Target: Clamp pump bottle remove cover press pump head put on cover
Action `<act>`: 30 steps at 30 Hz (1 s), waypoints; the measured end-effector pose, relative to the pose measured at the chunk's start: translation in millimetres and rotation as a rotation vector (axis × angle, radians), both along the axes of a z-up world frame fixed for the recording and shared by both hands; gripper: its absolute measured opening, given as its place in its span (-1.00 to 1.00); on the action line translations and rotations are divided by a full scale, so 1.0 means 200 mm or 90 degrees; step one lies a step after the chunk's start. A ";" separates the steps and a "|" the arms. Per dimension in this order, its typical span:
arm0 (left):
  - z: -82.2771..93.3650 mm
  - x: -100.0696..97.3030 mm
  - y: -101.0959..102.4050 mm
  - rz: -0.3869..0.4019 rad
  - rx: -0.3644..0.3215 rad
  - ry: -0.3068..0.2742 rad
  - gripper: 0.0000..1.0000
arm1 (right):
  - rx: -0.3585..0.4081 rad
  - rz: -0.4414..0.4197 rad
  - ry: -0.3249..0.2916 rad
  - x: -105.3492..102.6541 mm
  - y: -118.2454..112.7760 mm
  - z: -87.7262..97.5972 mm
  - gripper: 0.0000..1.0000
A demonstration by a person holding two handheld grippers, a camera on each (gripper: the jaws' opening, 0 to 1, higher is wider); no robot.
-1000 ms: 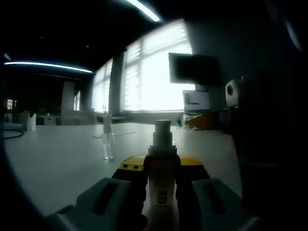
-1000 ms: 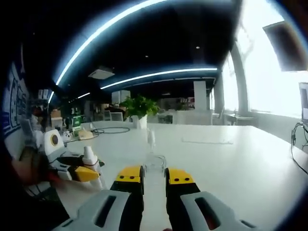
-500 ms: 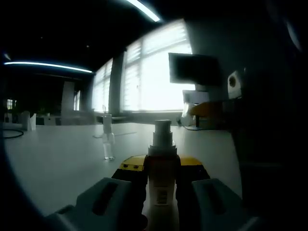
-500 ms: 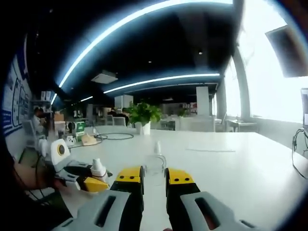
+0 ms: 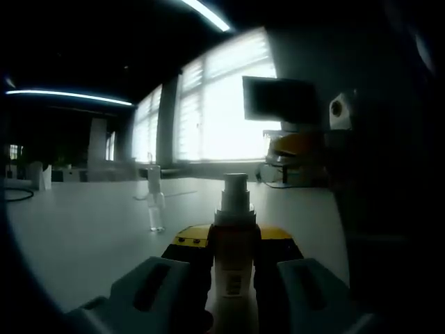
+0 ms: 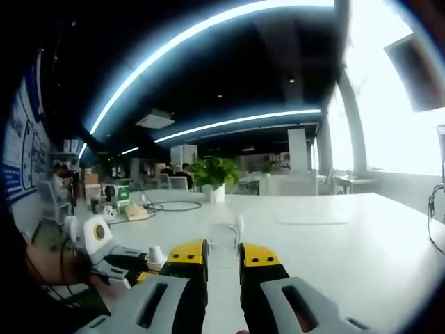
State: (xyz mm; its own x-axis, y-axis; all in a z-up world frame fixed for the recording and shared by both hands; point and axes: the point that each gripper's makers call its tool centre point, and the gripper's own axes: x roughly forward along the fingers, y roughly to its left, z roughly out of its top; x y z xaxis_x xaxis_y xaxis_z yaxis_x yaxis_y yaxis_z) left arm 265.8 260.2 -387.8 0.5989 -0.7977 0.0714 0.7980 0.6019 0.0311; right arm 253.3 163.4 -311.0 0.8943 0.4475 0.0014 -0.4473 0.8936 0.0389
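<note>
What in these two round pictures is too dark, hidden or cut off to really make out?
- Left gripper view: the label print on the pale pump bottle clamped between the jaws is too dark and small to read; its base is cut off by the bottom edge.
- Left gripper view: the small clear cover on the white table is dim against the window glare.
- Right gripper view: the right gripper hides most of that cover.

The left gripper view is dim and backlit: blown-out windows (image 5: 226, 104) turn the bottle (image 5: 234, 264) nearly into a silhouette. The right gripper view is brighter, with ceiling light strips (image 6: 208, 28) bent into arcs by the fisheye lens. Daylight glares off the pale tabletop (image 6: 348, 243); edges look soft.
</note>
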 end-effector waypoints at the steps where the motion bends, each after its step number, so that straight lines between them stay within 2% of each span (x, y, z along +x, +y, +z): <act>1: 0.00 0.00 0.00 0.000 0.000 -0.001 -0.74 | 0.001 0.003 -0.001 0.00 0.01 0.00 -0.75; 8: 0.00 -0.01 0.00 -0.005 0.000 0.001 -0.74 | 0.020 0.030 0.003 -0.03 0.08 0.02 -0.76; 17: 0.00 -0.01 -0.01 -0.008 -0.002 0.004 -0.74 | 0.020 0.057 0.000 -0.07 0.17 0.04 -0.76; 30: 0.00 -0.01 -0.01 -0.008 -0.003 0.005 -0.74 | 0.024 0.069 -0.004 -0.07 0.23 0.07 -0.76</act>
